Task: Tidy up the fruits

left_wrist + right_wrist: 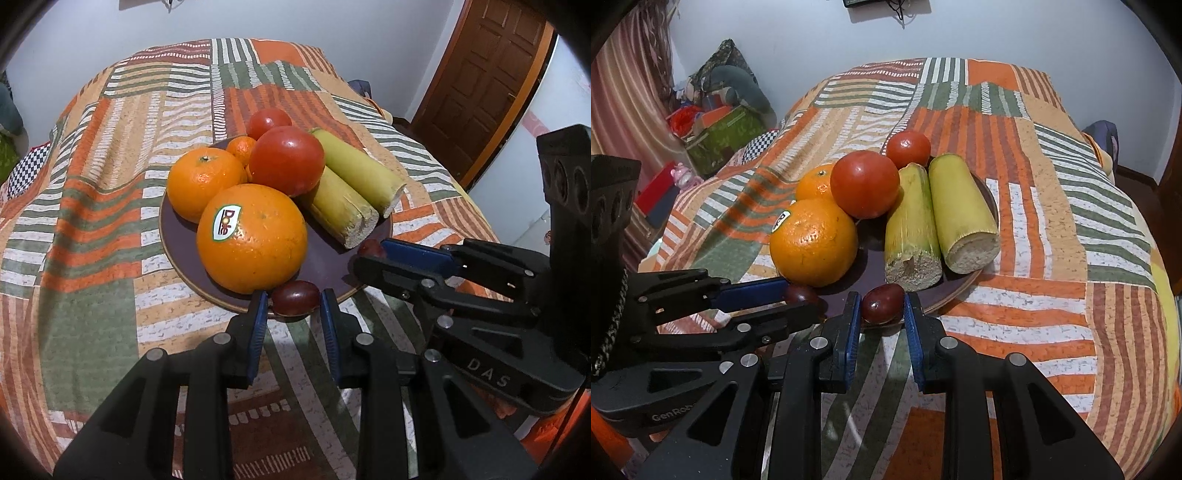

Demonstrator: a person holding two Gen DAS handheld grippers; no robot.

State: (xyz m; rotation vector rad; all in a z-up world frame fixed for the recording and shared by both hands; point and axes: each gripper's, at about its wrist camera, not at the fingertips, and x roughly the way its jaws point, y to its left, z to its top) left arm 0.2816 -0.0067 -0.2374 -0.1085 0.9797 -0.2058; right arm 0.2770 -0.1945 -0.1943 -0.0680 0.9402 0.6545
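A dark purple plate (325, 266) on a patterned cloth holds a large Dole orange (251, 240), a second orange (203, 182), a small mandarin (242, 147), two tomatoes (286, 160), and two sugarcane pieces (343, 206). My left gripper (293, 301) has a red grape (295, 297) between its fingertips at the plate's near rim; a small gap shows on each side. My right gripper (881, 304) stands the same way around another red grape (882, 302), and it also shows in the left wrist view (369, 251). The left gripper shows in the right wrist view (798, 295).
The plate sits mid-table on an orange, green and white striped cloth (110, 221). A wooden door (491, 74) is at the back right. Boxes and clutter (716, 125) lie beyond the table's left side. The two grippers are close together at the plate's near rim.
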